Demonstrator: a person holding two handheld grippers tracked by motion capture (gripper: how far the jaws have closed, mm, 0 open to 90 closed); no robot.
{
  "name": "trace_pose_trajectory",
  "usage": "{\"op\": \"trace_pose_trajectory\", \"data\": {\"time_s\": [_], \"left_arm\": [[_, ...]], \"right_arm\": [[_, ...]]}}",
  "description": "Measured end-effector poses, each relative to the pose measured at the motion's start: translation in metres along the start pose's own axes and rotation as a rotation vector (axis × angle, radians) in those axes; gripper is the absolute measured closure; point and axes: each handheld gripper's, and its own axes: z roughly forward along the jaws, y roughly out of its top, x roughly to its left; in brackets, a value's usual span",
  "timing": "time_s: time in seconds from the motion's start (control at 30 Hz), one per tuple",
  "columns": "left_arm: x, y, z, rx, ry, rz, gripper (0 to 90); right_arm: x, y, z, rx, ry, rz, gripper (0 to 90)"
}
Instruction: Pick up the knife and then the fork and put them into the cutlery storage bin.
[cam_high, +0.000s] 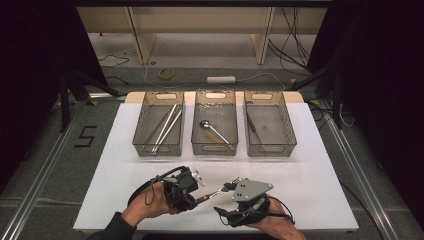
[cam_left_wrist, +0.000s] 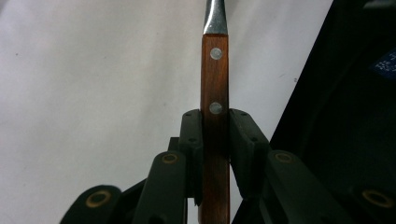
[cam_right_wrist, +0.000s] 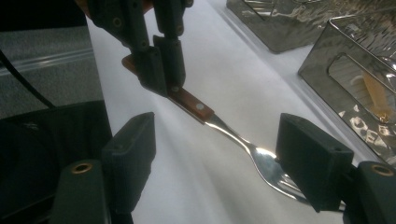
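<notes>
A fork with a wooden riveted handle is clamped between the jaws of my left gripper, which is shut on it. In the high view the fork runs level above the white board from the left gripper toward the right gripper. In the right gripper view the fork's steel head lies between my right gripper's wide-apart jaws, close by the right jaw. The pads do not press on it. The left gripper shows there at the top, gripping the handle.
Three clear bins stand in a row at the back of the white board. The left bin holds long metal sticks, the middle bin a spoon, the right bin a thin brown-handled utensil. Cables lie on the floor beyond.
</notes>
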Motion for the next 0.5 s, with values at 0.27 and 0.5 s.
{"op": "trace_pose_trajectory", "data": {"time_s": [0.27, 0.5], "left_arm": [[-0.003, 0.012, 0.000, 0.014, -0.016, 0.035, 75.4], [-0.005, 0.018, 0.000, 0.026, -0.032, 0.050, 75.4]], "right_arm": [[0.003, 0.000, 0.010, 0.036, -0.010, -0.063, 30.3], [0.008, 0.001, 0.018, 0.064, -0.009, -0.118, 32.8]]}}
